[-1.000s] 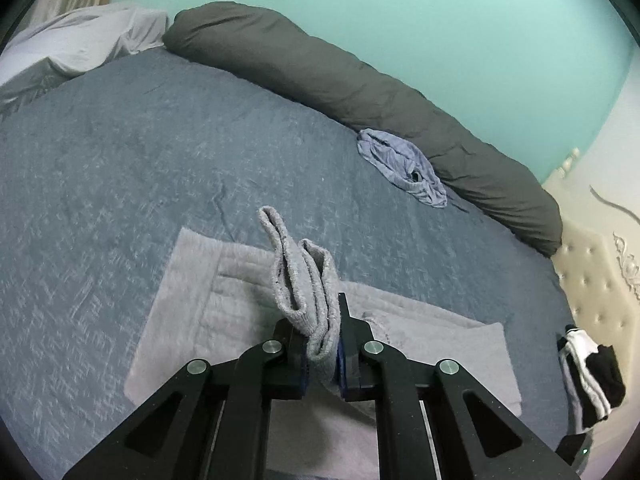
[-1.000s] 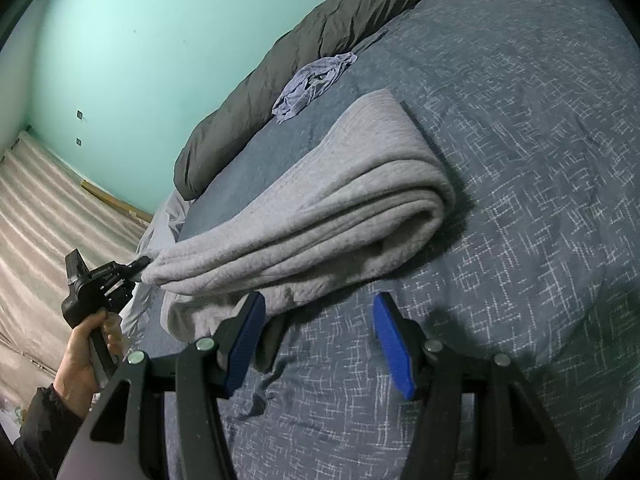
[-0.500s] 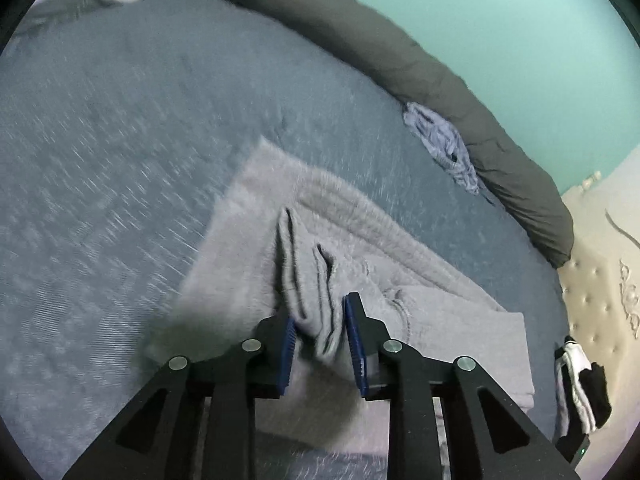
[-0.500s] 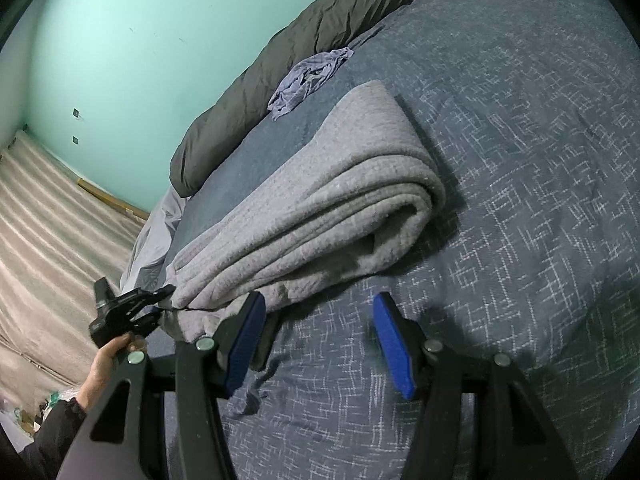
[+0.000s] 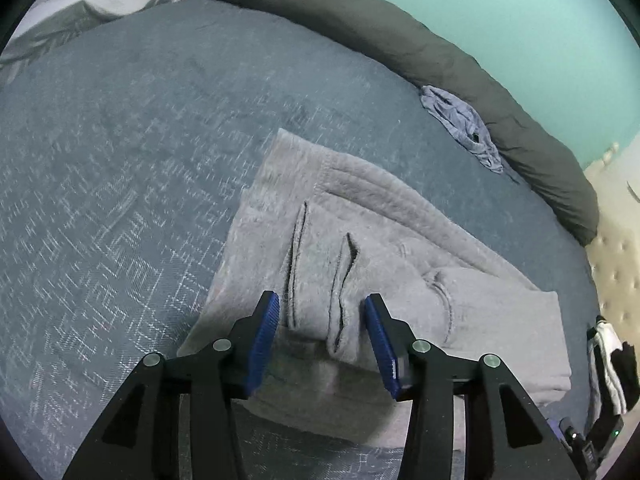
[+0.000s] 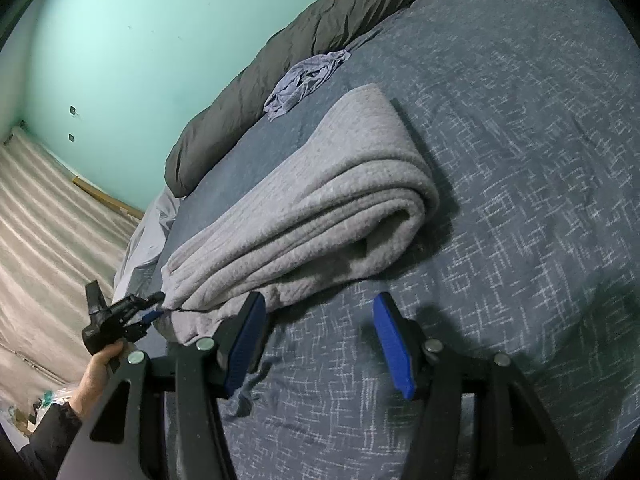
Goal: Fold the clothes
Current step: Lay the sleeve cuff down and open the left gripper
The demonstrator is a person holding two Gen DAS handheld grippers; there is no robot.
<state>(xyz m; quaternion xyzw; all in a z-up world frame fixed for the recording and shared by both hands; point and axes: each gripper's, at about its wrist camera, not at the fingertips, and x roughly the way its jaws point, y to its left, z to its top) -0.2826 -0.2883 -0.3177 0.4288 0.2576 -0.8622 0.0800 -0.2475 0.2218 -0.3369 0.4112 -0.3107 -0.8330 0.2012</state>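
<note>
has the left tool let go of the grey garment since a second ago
Yes. The left tool was clamped on the raised grey garment; now its jaws are open and that fabric lies down on the bedspread.

A folded garment (image 5: 384, 264) lies on the bed (image 5: 120, 168), its stacked layers ending in a rolled fold at the far end in the right wrist view; the left gripper (image 5: 320, 340) sits at its near edge, fingers parted either side of a raised ridge of cloth; the right gripper (image 6: 320, 340) rests over bare bedcover just beside the garment, jaws apart; a long bolster (image 5: 420, 48) runs along the bed's far side against the wall (image 5: 500, 8); a crumpled cloth (image 5: 464, 128) lies between bolster and garment, touching the bolster; a small pile of clothing (image 5: 612, 368) sits at the right edge near the headboard (image 5: 616, 264); a hand (image 6: 96, 376) holds the left gripper at the garment's near-left corner.
</note>
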